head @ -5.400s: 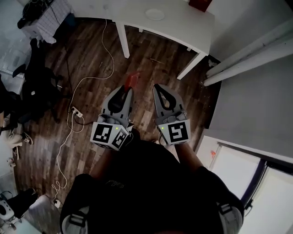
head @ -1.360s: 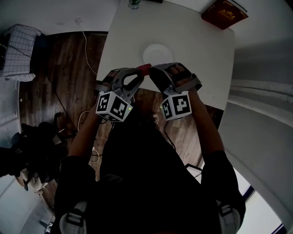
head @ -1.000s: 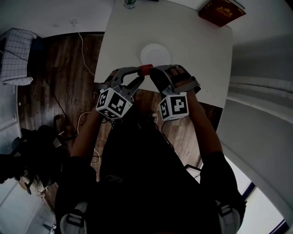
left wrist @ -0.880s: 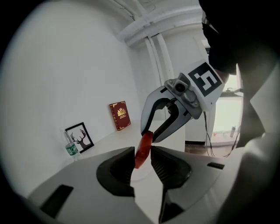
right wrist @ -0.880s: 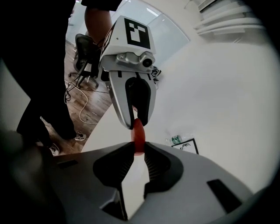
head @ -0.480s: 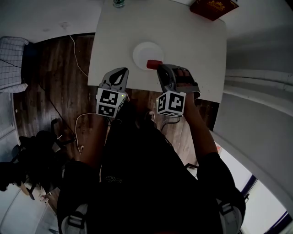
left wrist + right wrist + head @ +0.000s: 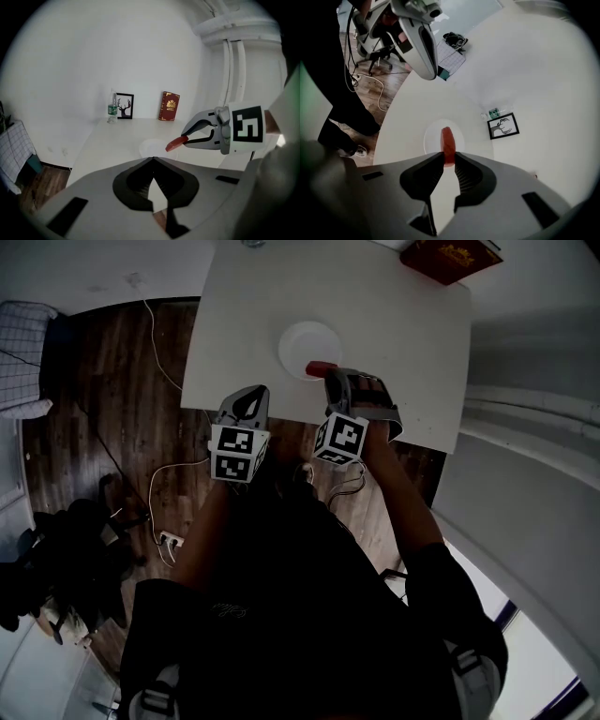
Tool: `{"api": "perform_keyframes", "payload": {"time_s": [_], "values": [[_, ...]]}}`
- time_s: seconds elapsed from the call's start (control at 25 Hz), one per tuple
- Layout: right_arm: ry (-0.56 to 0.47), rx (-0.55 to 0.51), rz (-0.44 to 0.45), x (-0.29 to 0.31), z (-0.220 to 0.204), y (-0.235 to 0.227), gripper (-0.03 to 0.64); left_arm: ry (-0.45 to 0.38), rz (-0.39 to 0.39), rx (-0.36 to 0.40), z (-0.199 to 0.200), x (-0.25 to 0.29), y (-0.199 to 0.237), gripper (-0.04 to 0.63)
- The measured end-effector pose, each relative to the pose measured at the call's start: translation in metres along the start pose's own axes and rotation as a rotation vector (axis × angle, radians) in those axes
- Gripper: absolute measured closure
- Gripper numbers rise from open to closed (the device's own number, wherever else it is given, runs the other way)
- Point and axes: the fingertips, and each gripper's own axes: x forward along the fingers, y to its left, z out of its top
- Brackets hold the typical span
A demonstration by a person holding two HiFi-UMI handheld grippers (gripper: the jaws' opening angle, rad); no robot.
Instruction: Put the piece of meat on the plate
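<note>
While held over round white plate (image 7: 298, 338) by white table's (image 7: 394, 324) edge, red meat slab (image 7: 321, 368) clenched in right gripper (image 7: 330, 377), left gripper (image 7: 255, 393) clenched empty.

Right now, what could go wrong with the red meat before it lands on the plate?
The right gripper pinches the piece of meat only by one end, so it might slip out early. In the head view the meat hangs near the rim of the plate, so it could drop half off onto the table.
</note>
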Motion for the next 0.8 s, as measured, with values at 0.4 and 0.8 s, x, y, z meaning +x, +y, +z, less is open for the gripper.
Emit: {"api": "perform_keyframes", "payload": {"time_s": [0.4,0.8], "values": [[0.155,-0.159,-0.051,0.031,0.001,-0.001,0.529,0.028,-0.028,-0.044,-0.016,-0.002,-0.006,0.594],[0.192,-0.175,-0.069,0.045,0.003,0.003,0.529,0.04,-0.044,-0.067,-0.026,0.001,-0.001,0.594]]}}
